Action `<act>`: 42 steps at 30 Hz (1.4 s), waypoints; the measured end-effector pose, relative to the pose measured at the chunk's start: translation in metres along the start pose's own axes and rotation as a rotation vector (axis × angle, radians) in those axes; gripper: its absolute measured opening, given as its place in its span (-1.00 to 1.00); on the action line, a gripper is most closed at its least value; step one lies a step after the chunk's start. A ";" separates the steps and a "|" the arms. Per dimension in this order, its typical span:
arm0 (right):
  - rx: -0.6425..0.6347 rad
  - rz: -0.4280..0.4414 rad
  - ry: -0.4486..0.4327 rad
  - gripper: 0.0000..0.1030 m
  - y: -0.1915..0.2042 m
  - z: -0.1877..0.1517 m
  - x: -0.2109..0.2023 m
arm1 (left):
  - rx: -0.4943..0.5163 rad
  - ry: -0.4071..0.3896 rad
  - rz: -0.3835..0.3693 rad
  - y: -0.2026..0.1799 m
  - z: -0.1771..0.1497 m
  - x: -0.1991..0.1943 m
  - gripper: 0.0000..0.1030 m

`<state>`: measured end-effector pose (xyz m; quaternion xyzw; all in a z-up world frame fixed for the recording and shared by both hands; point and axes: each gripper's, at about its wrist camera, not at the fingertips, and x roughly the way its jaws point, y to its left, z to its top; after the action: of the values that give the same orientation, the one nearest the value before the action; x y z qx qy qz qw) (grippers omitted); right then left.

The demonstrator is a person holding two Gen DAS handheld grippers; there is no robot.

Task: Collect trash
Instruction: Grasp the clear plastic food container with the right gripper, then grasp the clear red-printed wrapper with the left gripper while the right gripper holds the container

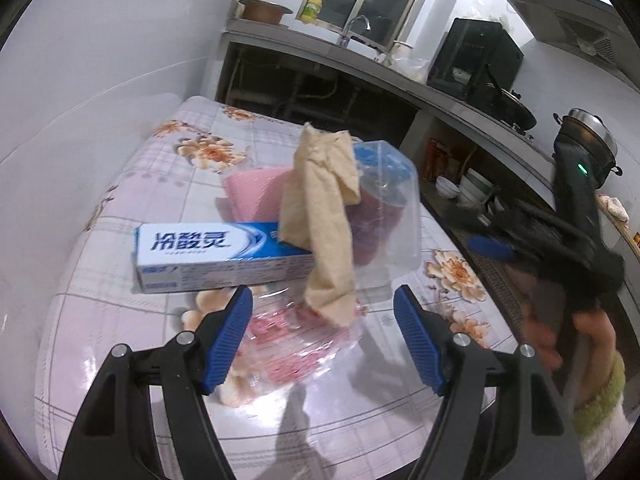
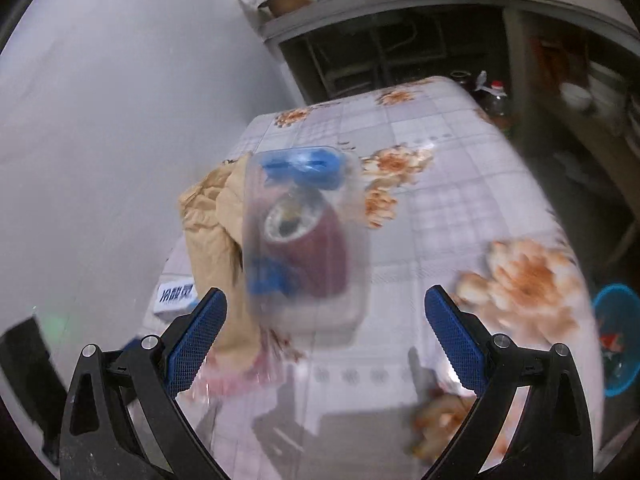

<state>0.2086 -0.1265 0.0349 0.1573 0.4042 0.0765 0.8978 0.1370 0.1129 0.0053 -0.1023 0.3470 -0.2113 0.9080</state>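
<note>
A clear plastic box (image 1: 386, 216) stands on the floral table, with a dark red can (image 2: 316, 248) and blue parts inside. A crumpled beige paper towel (image 1: 324, 216) hangs over its left side; it also shows in the right wrist view (image 2: 212, 232). A blue and white toothpaste box (image 1: 216, 256) lies to the left. A clear pink-printed wrapper (image 1: 296, 340) lies in front. My left gripper (image 1: 324, 344) is open just above the wrapper. My right gripper (image 2: 324, 336) is open and empty, near the plastic box (image 2: 304, 236).
The floral tablecloth (image 2: 460, 200) covers the table beside a white wall. A pink cup (image 1: 256, 196) stands behind the toothpaste box. A blue basket (image 2: 618, 340) sits on the floor at the right. A kitchen counter with sink (image 1: 356, 36) and pots runs behind.
</note>
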 end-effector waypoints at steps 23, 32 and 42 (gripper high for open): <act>-0.030 -0.032 0.019 0.49 0.021 0.005 0.023 | 0.073 0.027 -0.028 0.004 -0.004 0.012 0.38; 0.007 0.003 -0.021 0.48 -0.002 -0.002 -0.015 | 0.063 0.117 0.021 0.024 -0.021 0.028 0.37; 0.122 -0.012 -0.026 0.48 -0.052 -0.031 -0.070 | 0.130 0.199 0.080 0.013 -0.019 0.062 0.16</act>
<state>0.1398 -0.1867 0.0471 0.2101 0.3973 0.0443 0.8922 0.1700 0.0954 -0.0500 -0.0080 0.4249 -0.2061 0.8815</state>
